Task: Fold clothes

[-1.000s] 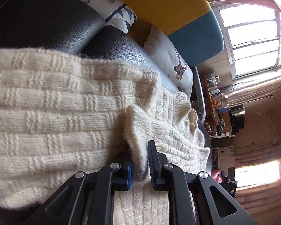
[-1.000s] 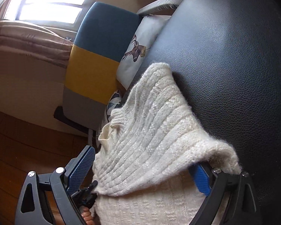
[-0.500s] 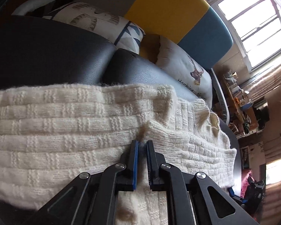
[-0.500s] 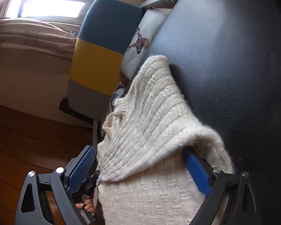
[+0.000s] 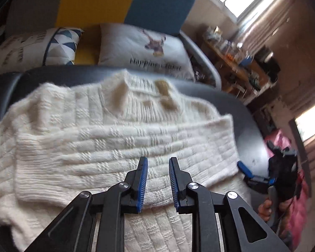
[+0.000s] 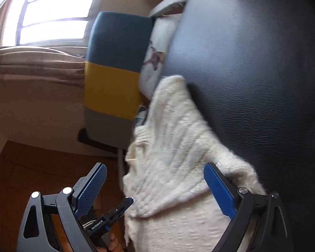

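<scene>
Since a moment ago the left gripper (image 5: pixel 156 181) has let go of the knit fold it was pinching and pulled back, its jaws now parted a little with nothing between them. The cream sweater (image 5: pixel 124 138) lies on the dark cushion (image 5: pixel 250 126), its sleeve folded across the body and its collar toward the deer pillow (image 5: pixel 145 50). The right gripper (image 6: pixel 153 189) sits at the sweater's far side edge, jaws spread wide, one finger under a fluffy edge, gripping nothing.

To do the next fold well, I would take the sweater's hem with both grippers, well apart from each other, pinch through all layers, then carry it toward the collar evenly so the folded sleeve stays flat beneath.
</scene>
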Demonstrator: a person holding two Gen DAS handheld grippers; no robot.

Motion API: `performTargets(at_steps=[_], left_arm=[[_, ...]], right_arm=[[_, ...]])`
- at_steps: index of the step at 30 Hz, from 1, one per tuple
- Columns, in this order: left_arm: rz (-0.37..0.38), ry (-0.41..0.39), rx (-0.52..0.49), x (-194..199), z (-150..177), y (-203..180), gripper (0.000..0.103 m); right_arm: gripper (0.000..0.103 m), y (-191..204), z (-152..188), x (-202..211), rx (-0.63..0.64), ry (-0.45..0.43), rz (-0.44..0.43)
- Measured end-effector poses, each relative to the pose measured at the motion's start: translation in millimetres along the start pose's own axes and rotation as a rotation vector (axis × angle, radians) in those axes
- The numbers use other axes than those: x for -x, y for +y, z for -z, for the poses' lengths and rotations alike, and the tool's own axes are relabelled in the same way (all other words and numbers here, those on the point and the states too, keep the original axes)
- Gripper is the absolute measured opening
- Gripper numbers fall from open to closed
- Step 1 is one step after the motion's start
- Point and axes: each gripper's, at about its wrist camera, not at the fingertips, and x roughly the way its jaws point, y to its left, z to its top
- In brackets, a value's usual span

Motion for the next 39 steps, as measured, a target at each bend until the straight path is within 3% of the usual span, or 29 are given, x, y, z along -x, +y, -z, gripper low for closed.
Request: performTargets(at_steps=[2,3,6,11,13,16,18,21,24,26,27,28,31,34,39], left_arm=[[-0.051,0.017,-0.031,-17.2,3.2,-8.0,0.02],[-0.055,0.022,-0.042,-21.4,1.6,-12.9,0.021],[0.06,-0.002,-0.077,-15.8,-23.7,-40.6,0.021],[0.154,0.016,-0.253,-35.4,-69.4,-116.8,0.035],[0.165,0.061,-0.336,-55.6,-83.6,-144.4,0.045],[0.148,0.137,-0.418,-90.0,-98.5,-175.0,0.047],[0.15,0.181,-0.436,-109.3,-107.7,-185.2,0.048],[0.188,0.237,-0.445,-134.0,-119.3,-191.5,0.061],[0.222,0.3,-0.422,-153.3,-125.7,-189.1,0.062],[0.254,0.347,-0.413,-164.1,-127.8,-188.1,0.057],[0.258,0.351,-0.43,-166.6,-127.5,-190.1,0.037],[0.251,0.344,-0.45,-168.0,-127.3,-192.3,0.01],[0.264,0.239,-0.529,-158.4,-125.3,-202.5,0.007],[0.105,0.21,-0.614,-180.5,-114.1,-204.8,0.008],[0.087,0.135,-0.58,-166.1,-111.8,-204.1,0.013]], right_arm=[[0.082,-3.0,4.1,4.5,0.066,-0.007,-0.047],[0.076,-4.8,7.9,6.8,0.108,-0.016,-0.064],[0.062,-8.8,18.3,14.0,0.196,-0.058,-0.087],[0.062,-6.0,19.6,10.8,0.229,-0.042,-0.07],[0.062,-4.0,20.7,8.9,0.244,-0.036,-0.058],[0.063,-1.5,22.4,7.4,0.263,-0.032,-0.045],[0.063,-2.0,22.4,7.3,0.263,-0.034,-0.051],[0.063,-5.5,21.9,9.3,0.254,-0.038,-0.072],[0.063,-8.1,21.8,9.8,0.247,-0.043,-0.088],[0.063,-7.4,21.9,8.8,0.251,-0.045,-0.087],[0.063,-6.9,22.2,8.3,0.255,-0.045,-0.084],[0.063,-6.2,22.6,7.7,0.26,-0.046,-0.079],[0.063,-3.1,24.5,4.9,0.284,-0.048,-0.051],[0.063,2.8,27.9,-0.5,0.322,-0.045,0.002],[0.063,4.4,28.4,-4.0,0.335,-0.047,0.022]])
